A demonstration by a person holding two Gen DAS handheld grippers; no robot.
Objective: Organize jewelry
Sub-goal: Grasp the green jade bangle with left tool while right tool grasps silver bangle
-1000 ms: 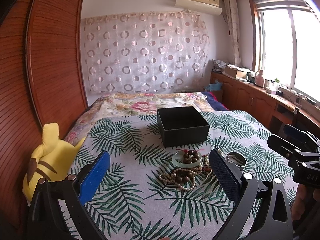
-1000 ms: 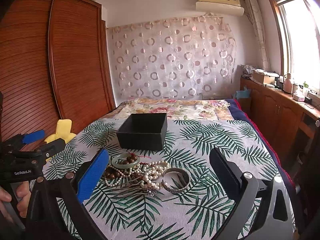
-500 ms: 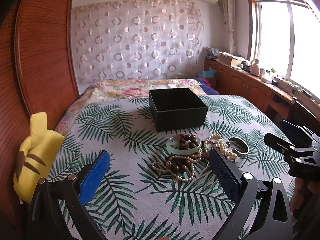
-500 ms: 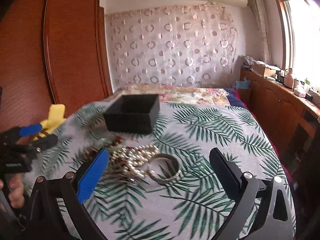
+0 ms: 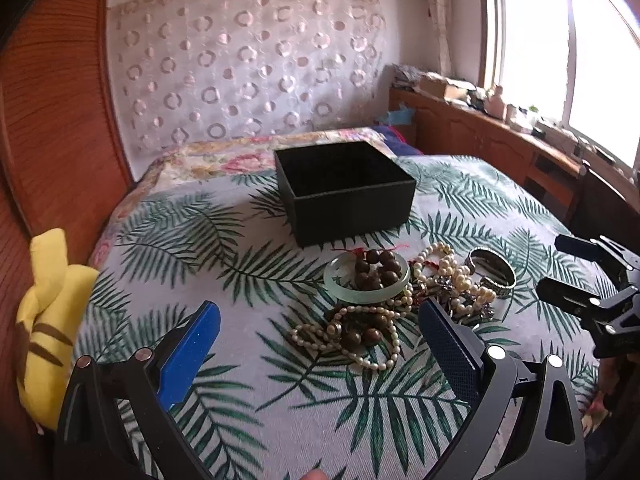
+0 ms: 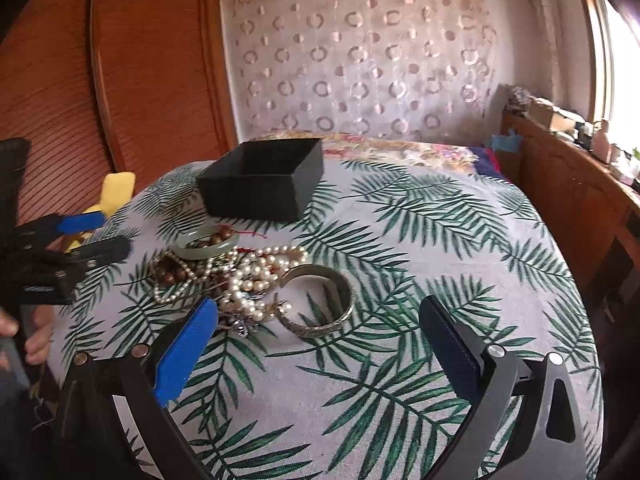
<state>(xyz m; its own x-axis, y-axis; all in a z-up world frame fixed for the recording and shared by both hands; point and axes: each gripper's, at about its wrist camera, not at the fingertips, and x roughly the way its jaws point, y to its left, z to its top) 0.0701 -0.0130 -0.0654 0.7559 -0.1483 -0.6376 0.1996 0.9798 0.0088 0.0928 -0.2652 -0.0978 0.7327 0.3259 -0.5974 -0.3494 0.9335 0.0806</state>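
A pile of jewelry lies on a palm-leaf cloth: a pale green jade bangle with brown wooden beads in it, pearl strands, and a silver cuff bangle. An open black box stands just behind the pile. My left gripper is open and empty, low over the near edge of the pile. My right gripper is open and empty, with the silver cuff between its fingers' line and the pearls near the blue finger. The box and jade bangle lie further back.
A yellow plush toy sits at the table's left edge by a wooden wardrobe. A wooden counter with clutter runs under the window on the right. Each gripper shows in the other's view: the right gripper and the left gripper.
Both grippers have moved forward and down toward the jewelry pile, which now looms larger. Both stay open. No jewelry has moved.
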